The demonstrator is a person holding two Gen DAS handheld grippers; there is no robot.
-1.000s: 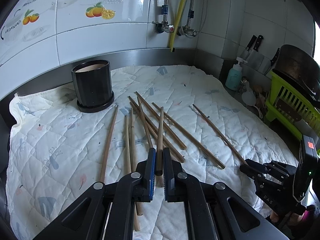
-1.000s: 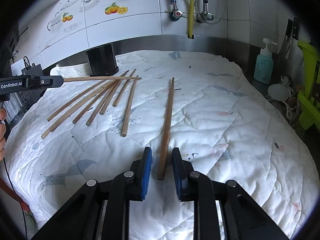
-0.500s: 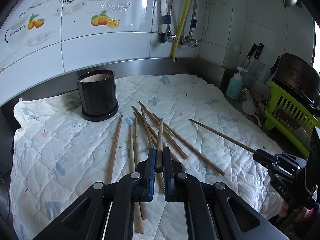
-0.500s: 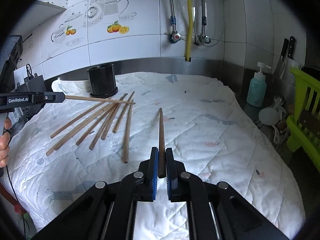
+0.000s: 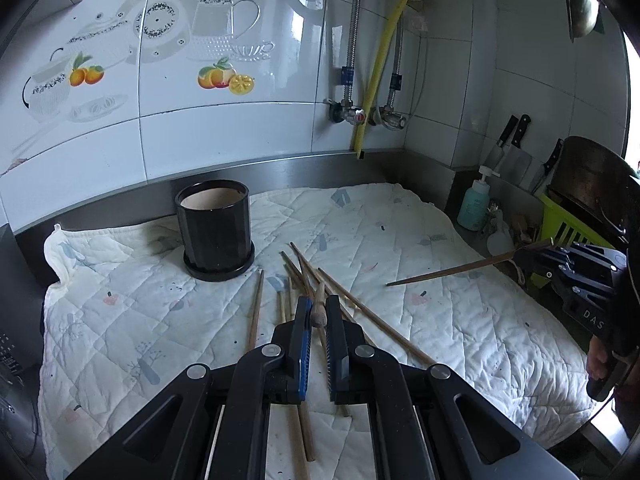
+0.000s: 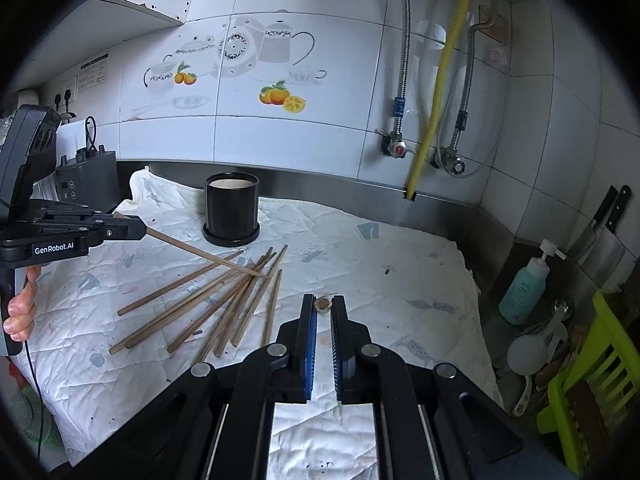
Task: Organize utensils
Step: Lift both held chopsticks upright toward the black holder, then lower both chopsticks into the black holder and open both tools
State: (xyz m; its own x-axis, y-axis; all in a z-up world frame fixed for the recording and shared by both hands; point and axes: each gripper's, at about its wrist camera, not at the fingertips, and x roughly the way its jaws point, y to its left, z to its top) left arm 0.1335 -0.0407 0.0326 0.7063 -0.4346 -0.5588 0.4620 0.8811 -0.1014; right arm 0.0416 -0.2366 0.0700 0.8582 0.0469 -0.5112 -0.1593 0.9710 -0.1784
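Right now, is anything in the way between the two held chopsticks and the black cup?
Nothing visible blocks them. The left gripper and right gripper each hold a chopstick above the cloth. The black cup stands open at the back, and the loose chopsticks lie flat below.

We read two markings, both on the handheld grippers. In the right wrist view, the left gripper (image 6: pixel 138 229) carries a white label on the side of its black body, printed "GenRobot.AI" (image 6: pixel 54 249) in black letters. In the left wrist view, the right gripper (image 5: pixel 520 256) bears the white letters "DAS" (image 5: pixel 593 319) on the lower side of its black housing; the marking runs on toward the frame edge and we cannot read the rest. A small white placard (image 6: pixel 93 73) with printed rows hangs on the wall tiles above the sockets in the right wrist view; its characters are too small for us to read.
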